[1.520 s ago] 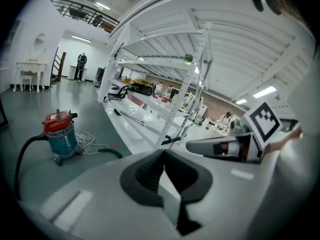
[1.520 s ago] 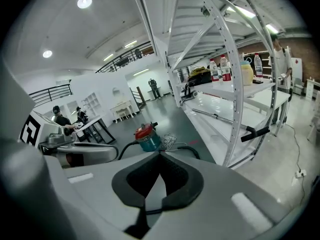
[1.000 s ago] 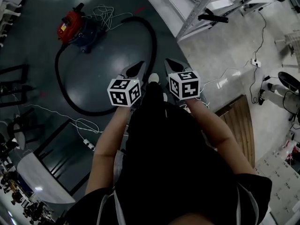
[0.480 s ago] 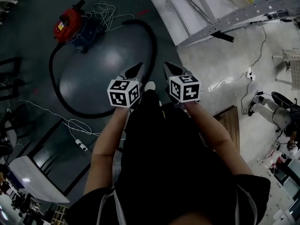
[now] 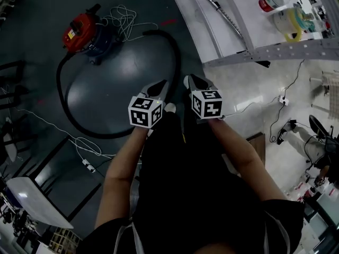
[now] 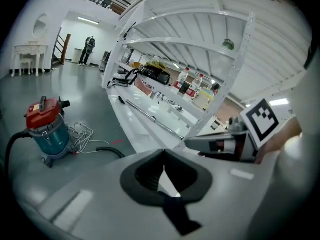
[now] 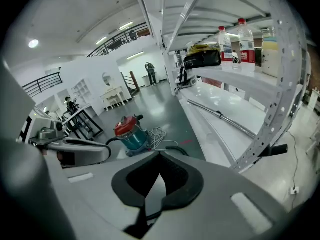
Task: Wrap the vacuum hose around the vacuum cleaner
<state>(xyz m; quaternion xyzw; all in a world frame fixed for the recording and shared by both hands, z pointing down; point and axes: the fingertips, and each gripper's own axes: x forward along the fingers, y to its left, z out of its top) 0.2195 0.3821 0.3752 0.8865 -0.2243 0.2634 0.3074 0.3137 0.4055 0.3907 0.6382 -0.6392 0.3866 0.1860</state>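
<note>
A red-and-teal vacuum cleaner (image 5: pixel 85 33) stands on the dark floor at the far left. Its black hose (image 5: pixel 106 134) runs from the canister in one wide loop over the floor and ends near the cord behind it. My left gripper (image 5: pixel 160 85) and right gripper (image 5: pixel 189 80) are held side by side at waist height above the loop's right side. Both are shut with nothing in them and touch neither hose nor vacuum. The left gripper view shows the vacuum cleaner (image 6: pixel 47 129) far off beyond the left gripper (image 6: pixel 162 171). The right gripper view has the vacuum cleaner (image 7: pixel 131 132) ahead of the right gripper (image 7: pixel 159 181).
A white power cord (image 5: pixel 124 17) lies tangled beside the vacuum. A white shelving rack (image 5: pixel 275 49) at the right holds a metal wand (image 5: pixel 214 4) and bottles (image 5: pixel 270 1). A power strip (image 5: pixel 87 165) with cable and a dark table frame (image 5: pixel 58 173) are at lower left.
The head view has swung, so the rack shows more at the upper right. Both grippers have sunk slightly in the picture, still shut and side by side. Vacuum and hose lie as before.
</note>
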